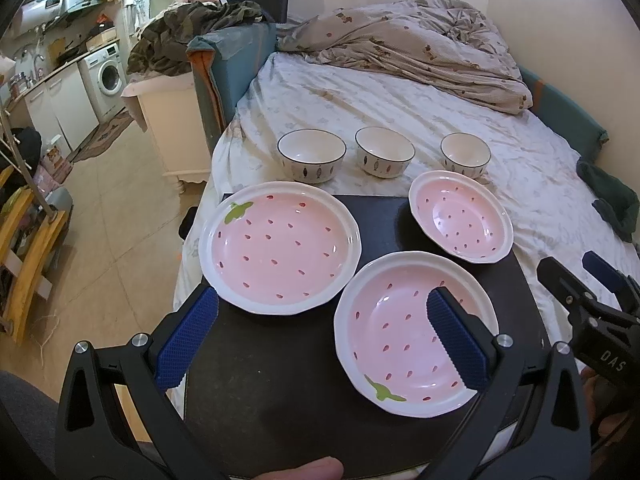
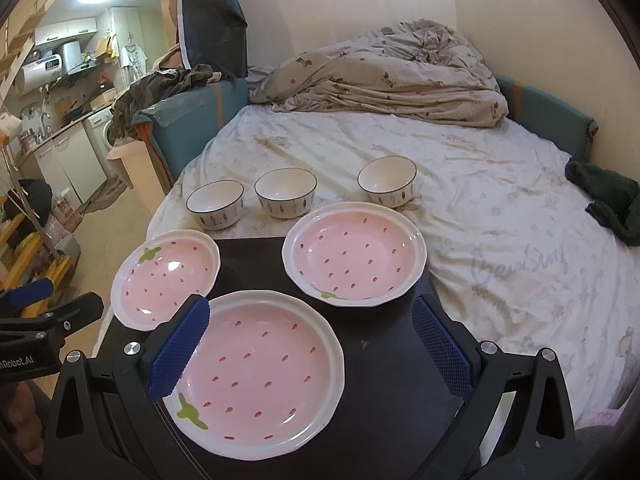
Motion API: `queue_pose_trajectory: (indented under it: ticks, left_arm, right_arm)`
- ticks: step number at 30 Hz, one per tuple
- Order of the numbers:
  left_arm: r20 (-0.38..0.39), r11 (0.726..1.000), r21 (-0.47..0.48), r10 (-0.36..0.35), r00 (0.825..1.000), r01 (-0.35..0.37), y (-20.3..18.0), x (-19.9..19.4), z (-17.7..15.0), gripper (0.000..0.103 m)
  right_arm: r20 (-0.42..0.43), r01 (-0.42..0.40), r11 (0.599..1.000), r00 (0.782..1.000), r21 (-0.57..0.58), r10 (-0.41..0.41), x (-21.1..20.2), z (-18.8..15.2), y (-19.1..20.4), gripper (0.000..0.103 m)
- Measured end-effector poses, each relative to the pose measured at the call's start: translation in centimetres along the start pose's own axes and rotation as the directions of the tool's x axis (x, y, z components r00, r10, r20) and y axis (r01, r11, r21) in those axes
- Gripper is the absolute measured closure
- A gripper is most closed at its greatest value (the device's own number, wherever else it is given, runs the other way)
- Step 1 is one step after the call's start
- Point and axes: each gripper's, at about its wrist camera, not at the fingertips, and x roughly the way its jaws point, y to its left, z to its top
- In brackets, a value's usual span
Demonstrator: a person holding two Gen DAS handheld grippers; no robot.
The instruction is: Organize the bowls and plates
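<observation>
Three pink strawberry plates lie on a black board [image 1: 280, 380]: a left plate [image 1: 280, 246], a near plate [image 1: 404, 336] and a smaller far-right plate [image 1: 460, 216]. Three white bowls stand on the bed behind: left bowl [image 1: 312, 156], middle bowl [image 1: 385, 152], right bowl [image 1: 465, 155]. My left gripper [image 1: 320, 332] is open and empty above the board's front, its right finger over the near plate. My right gripper [image 2: 316, 344] is open and empty over the near plate [image 2: 256, 376]; the left plate [image 2: 166, 278], far-right plate [image 2: 354, 254] and bowls [image 2: 286, 194] lie beyond.
The board [image 2: 380, 400] rests on the foot of a bed with a white sheet [image 1: 400, 100] and a crumpled duvet [image 1: 420, 44]. A dark green cloth [image 2: 608, 200] lies at the bed's right. A white cabinet [image 1: 172, 120] and kitchen stand left.
</observation>
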Motion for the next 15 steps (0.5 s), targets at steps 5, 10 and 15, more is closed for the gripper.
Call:
queue_pose_trajectory:
  ticks: [5,10,15]
  left_arm:
    - [-0.002,1.0,-0.01,0.001,1.0,-0.001,0.25,-0.04,-0.06,0.0]
    - [-0.004,1.0,-0.009,0.003,1.0,-0.003,0.29,0.02,-0.06,0.0]
    - [-0.002,1.0,-0.007,0.003,1.0,-0.003,0.31,0.02,-0.09,0.0]
  right_arm:
    - [-0.003,0.005,1.0,1.0,0.003,-0.005,0.35,0.1,0.1,0.0]
    - [-0.001,0.003,1.0,1.0,0.002,-0.003,0.37,0.18,-0.02,0.0]
    - [-0.001,0.003,1.0,1.0,0.002,-0.003,0.37,0.16,0.02,0.0]
